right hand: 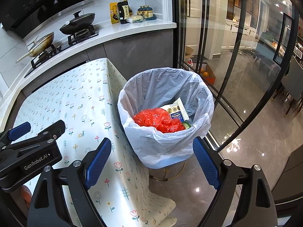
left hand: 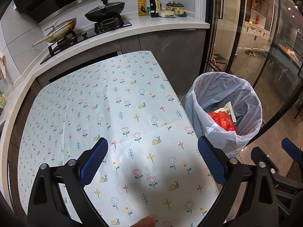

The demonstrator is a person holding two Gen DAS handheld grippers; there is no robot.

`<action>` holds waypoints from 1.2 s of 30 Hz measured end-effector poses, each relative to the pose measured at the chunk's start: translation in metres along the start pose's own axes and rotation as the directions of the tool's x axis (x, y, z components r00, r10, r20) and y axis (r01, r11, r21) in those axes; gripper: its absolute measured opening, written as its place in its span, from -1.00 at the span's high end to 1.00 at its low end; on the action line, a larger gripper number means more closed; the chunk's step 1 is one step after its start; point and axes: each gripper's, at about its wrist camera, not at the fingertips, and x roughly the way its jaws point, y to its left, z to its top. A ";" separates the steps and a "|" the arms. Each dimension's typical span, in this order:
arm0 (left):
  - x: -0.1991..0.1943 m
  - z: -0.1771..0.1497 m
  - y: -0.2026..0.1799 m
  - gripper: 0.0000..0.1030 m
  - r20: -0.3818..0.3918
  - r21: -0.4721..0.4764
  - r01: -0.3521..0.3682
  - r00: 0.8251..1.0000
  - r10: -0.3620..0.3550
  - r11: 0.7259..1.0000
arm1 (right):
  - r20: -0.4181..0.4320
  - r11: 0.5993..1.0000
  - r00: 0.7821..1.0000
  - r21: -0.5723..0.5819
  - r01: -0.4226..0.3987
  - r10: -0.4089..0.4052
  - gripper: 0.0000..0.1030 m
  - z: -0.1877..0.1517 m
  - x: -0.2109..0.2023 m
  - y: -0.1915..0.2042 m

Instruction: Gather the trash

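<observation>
A trash bin (right hand: 164, 151) lined with a pale plastic bag stands on the floor to the right of the table; it also shows in the left wrist view (left hand: 244, 143). Inside lie a crumpled red plastic bag (right hand: 157, 120), a white food wrapper (right hand: 177, 110) and a green scrap (right hand: 187, 125). The red bag (left hand: 223, 121) and wrapper (left hand: 230, 109) show in the left view too. My left gripper (left hand: 153, 147) is open and empty above the flower-print tablecloth (left hand: 117, 113). My right gripper (right hand: 152, 147) is open and empty, in front of the bin, above the table's right edge.
Behind the table runs a white counter (left hand: 170, 21) with a hob, a frying pan (left hand: 60, 31), a lidded black wok (left hand: 105, 12) and several bottles (left hand: 154, 3). Glass sliding doors (right hand: 236, 56) stand to the right over a glossy floor. A box of oranges (right hand: 205, 74) sits behind the bin.
</observation>
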 end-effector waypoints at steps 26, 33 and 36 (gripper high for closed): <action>0.010 -0.007 -0.001 -0.82 -0.028 -0.005 -0.019 0.999 0.019 1.000 | -0.019 1.000 1.000 0.001 0.011 -0.011 -0.64 -0.005 0.009 -0.006; 0.008 -0.008 -0.003 -0.82 -0.026 0.000 -0.017 1.000 0.017 1.000 | -0.016 1.000 1.000 0.001 0.012 -0.012 -0.64 -0.005 0.009 -0.006; 0.008 -0.008 -0.003 -0.82 -0.027 -0.002 -0.017 0.999 0.017 1.000 | -0.017 1.000 1.000 0.003 0.013 -0.013 -0.67 -0.005 0.009 -0.006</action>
